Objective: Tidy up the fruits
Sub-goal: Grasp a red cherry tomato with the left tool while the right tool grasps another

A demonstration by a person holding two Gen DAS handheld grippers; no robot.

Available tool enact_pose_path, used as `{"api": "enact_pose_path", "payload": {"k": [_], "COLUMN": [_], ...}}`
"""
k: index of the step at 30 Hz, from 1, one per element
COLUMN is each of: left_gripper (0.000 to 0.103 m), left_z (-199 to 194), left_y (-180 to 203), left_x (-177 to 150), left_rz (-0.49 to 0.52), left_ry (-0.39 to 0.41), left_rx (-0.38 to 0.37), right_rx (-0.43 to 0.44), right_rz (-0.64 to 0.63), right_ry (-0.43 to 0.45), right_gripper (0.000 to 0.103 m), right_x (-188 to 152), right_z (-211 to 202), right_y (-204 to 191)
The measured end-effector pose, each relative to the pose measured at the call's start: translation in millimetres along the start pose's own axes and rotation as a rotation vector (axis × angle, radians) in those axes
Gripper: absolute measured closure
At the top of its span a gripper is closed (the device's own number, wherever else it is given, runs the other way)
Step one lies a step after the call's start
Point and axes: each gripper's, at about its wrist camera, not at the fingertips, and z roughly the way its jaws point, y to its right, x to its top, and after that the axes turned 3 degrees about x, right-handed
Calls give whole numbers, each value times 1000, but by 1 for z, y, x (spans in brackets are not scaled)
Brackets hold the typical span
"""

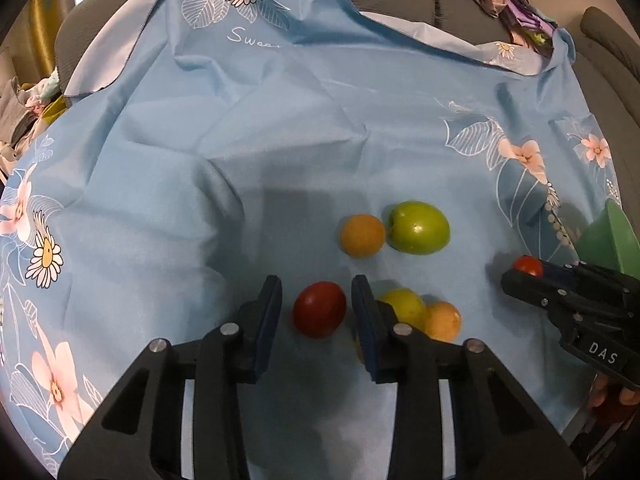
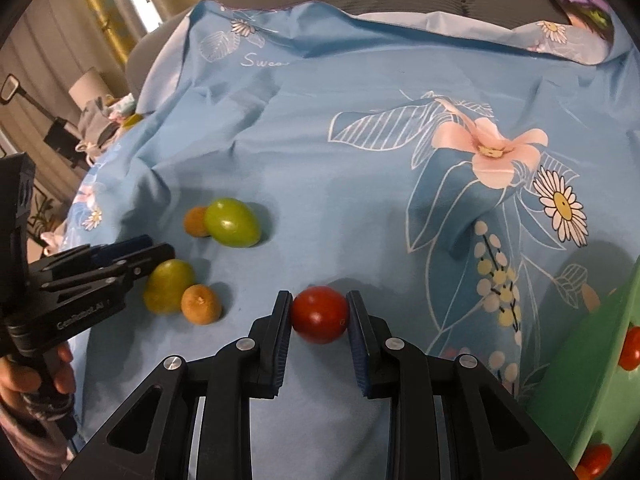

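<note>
Notably, the two wrist views disagreed on which red tomato lay between which fingers, since each showed a different fruit. From the left wrist view, the left gripper (image 1: pixel 316 300) stood wide open around a red tomato (image 1: pixel 319 309) resting on the blue floral cloth (image 1: pixel 200 160), with clear gaps on both sides and neither pad touching it. Beyond its right finger lay a yellow-green fruit (image 1: pixel 404 303) touching a small orange fruit (image 1: pixel 442 320), and farther off a second orange fruit (image 1: pixel 362 235) sat just beside a larger green fruit (image 1: pixel 419 227). The right wrist view showed what the left could barely resolve: the right gripper (image 2: pixel 319 312) was closed on a second red tomato (image 2: pixel 319 314), both blue pads pressed against its sides, just above the cloth. In the left view that tomato (image 1: pixel 528 266) appeared only as a small red cap at the right gripper's tip (image 1: pixel 524 276). Only the right view revealed the green container (image 2: pixel 592 360) at the right edge with red tomatoes (image 2: pixel 630 347) inside; the left view showed merely its green corner (image 1: pixel 612 236).
</note>
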Motion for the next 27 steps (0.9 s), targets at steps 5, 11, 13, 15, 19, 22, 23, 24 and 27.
{"api": "enact_pose_path", "payload": {"k": [5,11,13,15,19,22,23,24,27], "left_gripper": [78,78,79,79,79,79,79,79,79], "left_z": [-3,8,5,1,2,3,2,1,-4], "left_y": [12,-6,-3,0,-1,1,1,1,1], "left_x": [-5,-1,-3,-7,-10,-10,-11,-12,-15], "left_rz": [76,4,26,58,71,76,72,61,45], "left_ry": [25,-55,-49,-38,-33,-31,-30,-30,-17], "left_rx": [-17,-132,-88,-54,-46,-35,-36,-42,-47], "right_rx": [37,58,59,58,53,57,62,65,66], "right_rz": [10,7,3,1,-8,-5,-4,-4,-6], "right_ry": [5,16,19,22,19,19,23,25,37], "right_gripper": [74,74,74,74,74,74,74,74,74], "right_x": [-4,-8,-8,-8,-10,-11,-11,-11,-11], "right_z": [-1,-6,-6,-6,-5,-5,-6,-7,-12], "right_y": [0,-2,-3,-3,-4,-4,-4,-4,-4]}}
